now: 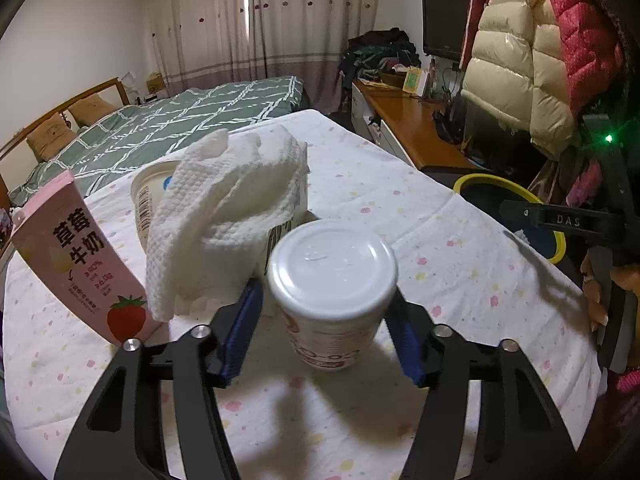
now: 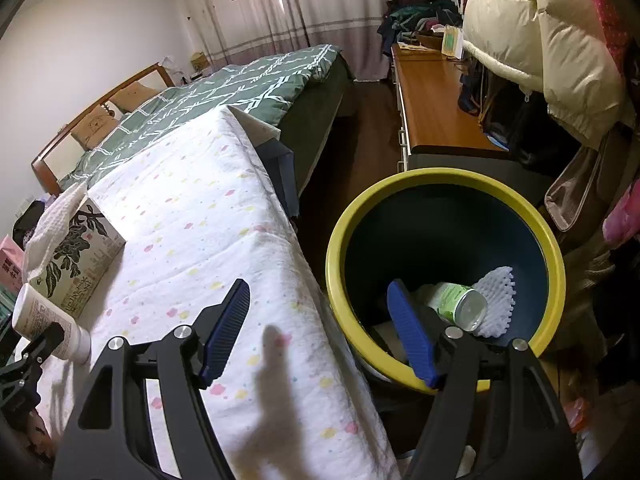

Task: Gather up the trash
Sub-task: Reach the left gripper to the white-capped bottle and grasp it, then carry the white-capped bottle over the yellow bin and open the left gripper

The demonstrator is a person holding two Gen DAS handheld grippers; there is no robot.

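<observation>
A white lidded cup (image 1: 332,292) with red print stands on the dotted tablecloth (image 1: 440,248). My left gripper (image 1: 326,328) is open, one blue pad on each side of the cup, not touching it. The cup also shows in the right wrist view (image 2: 48,326). A pink strawberry milk carton (image 1: 84,260) stands to the left. A tissue box (image 2: 76,256) with white tissue (image 1: 228,216) stands behind. My right gripper (image 2: 320,328) is open and empty at the table's edge, beside the yellow-rimmed bin (image 2: 408,184). The bin holds a green can (image 2: 460,304) and white foam netting (image 2: 496,300).
Another white cup (image 1: 148,196) stands behind the tissue. A bed with a green quilt (image 1: 168,128) is beyond the table. A wooden desk (image 2: 436,112) and hanging puffer jackets (image 2: 532,32) are on the right.
</observation>
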